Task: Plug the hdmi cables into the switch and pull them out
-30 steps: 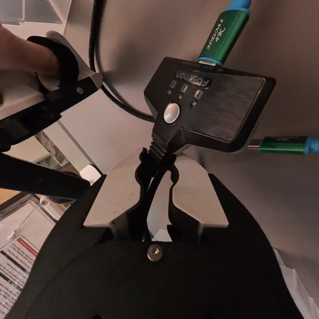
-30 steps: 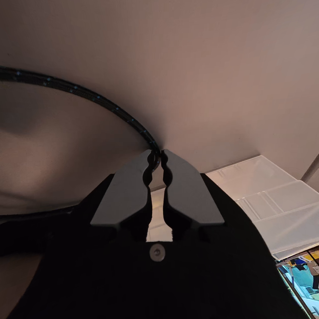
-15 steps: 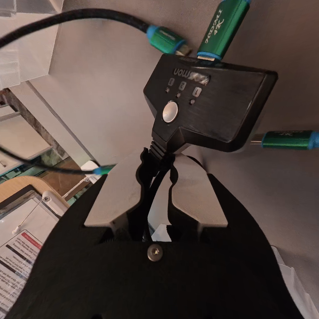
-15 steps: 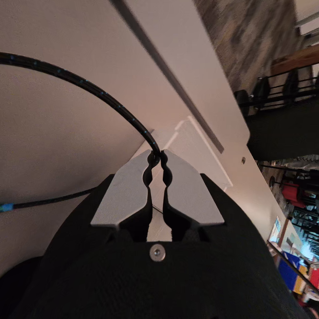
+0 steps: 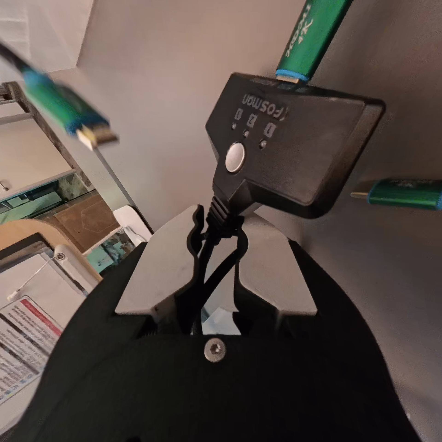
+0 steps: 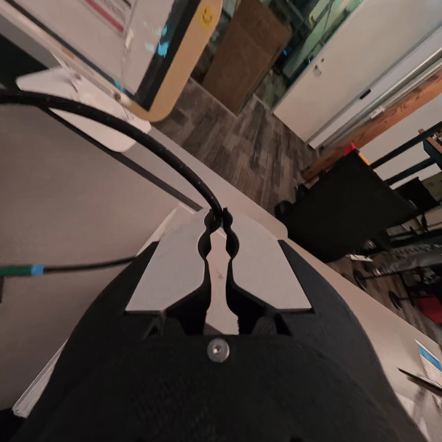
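Observation:
The black HDMI switch (image 5: 294, 148) lies on the grey table, one green HDMI plug (image 5: 308, 43) seated in its far edge. My left gripper (image 5: 218, 222) is shut on the switch's own black cable at its strain relief (image 5: 218, 210). A second green plug (image 5: 404, 195) lies loose on the table right of the switch. A third green plug (image 5: 64, 112) hangs blurred in the air at the left, gold tip free. My right gripper (image 6: 218, 215) is shut on that plug's black braided cable (image 6: 143, 136), lifted above the table. The right gripper itself is out of the left wrist view.
The grey table (image 5: 167, 59) ends in a dark edge (image 6: 143, 172) toward the floor. A white board with a tan rim (image 6: 181, 64) and a cardboard box (image 6: 246, 52) stand beyond it. Another green plug and cable (image 6: 28, 271) lie at the left of the right wrist view.
My right gripper has lifted and swung away with the braided cable. Its green plug came free near the switch's far edge and moved left and away. The left gripper and switch barely moved.

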Motion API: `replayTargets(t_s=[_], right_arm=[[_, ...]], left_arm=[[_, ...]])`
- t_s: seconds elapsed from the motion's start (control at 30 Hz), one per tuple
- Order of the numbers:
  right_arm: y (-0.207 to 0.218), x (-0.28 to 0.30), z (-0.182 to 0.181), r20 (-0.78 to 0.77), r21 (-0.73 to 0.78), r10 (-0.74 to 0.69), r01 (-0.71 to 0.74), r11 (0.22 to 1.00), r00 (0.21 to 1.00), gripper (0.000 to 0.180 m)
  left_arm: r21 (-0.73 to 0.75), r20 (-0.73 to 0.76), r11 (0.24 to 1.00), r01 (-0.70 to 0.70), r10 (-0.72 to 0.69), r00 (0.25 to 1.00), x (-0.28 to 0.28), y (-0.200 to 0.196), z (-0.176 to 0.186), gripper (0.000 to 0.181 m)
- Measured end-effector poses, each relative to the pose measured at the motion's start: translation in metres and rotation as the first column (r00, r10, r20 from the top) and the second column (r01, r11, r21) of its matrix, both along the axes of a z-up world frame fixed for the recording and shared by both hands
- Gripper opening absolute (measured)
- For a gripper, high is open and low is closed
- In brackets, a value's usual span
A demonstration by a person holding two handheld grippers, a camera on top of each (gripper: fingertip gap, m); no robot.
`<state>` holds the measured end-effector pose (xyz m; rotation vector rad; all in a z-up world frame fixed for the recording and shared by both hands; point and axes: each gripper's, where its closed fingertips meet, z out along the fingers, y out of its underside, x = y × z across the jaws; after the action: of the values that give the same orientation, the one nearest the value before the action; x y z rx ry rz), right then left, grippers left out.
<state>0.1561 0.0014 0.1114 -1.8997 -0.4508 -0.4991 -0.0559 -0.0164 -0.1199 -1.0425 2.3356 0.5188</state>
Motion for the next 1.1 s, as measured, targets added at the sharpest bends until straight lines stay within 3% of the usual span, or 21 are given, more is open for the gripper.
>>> replayTargets(t_s=[0.03,0.17,0.4,0.7,0.9,1.1], right_arm=[[-0.002,0.0,0.005,-0.023,0.025,0.018,-0.017,1.0,1.0,0.008],[-0.01,-0.002,0.021,-0.104,0.121,0.102,-0.089,0.989,0.989,0.009],[-0.019,-0.003,0.032,-0.176,0.188,0.178,-0.144,0.972,0.968,0.009],[-0.018,-0.013,0.031,-0.198,0.178,0.222,-0.187,0.966,0.955,0.009],[-0.018,-0.01,0.026,-0.206,0.155,0.217,-0.188,0.97,0.954,0.009],[-0.021,-0.012,0.027,-0.2,0.155,0.225,-0.196,0.968,0.954,0.009]], left_arm=[[-0.024,0.029,1.0,-0.01,0.011,1.0,0.002,0.0,0.001,0.029],[-0.105,0.106,0.993,-0.059,0.07,0.992,0.006,0.002,0.007,0.058],[-0.219,0.197,0.975,-0.033,0.077,0.977,0.009,-0.004,0.017,0.078],[-0.391,0.293,0.919,0.046,0.077,0.953,0.007,-0.022,0.038,0.078],[-0.5,0.452,0.849,0.17,0.089,0.887,0.005,-0.037,0.079,0.075],[-0.501,0.587,0.84,0.208,0.154,0.795,-0.002,-0.03,0.121,0.072]])
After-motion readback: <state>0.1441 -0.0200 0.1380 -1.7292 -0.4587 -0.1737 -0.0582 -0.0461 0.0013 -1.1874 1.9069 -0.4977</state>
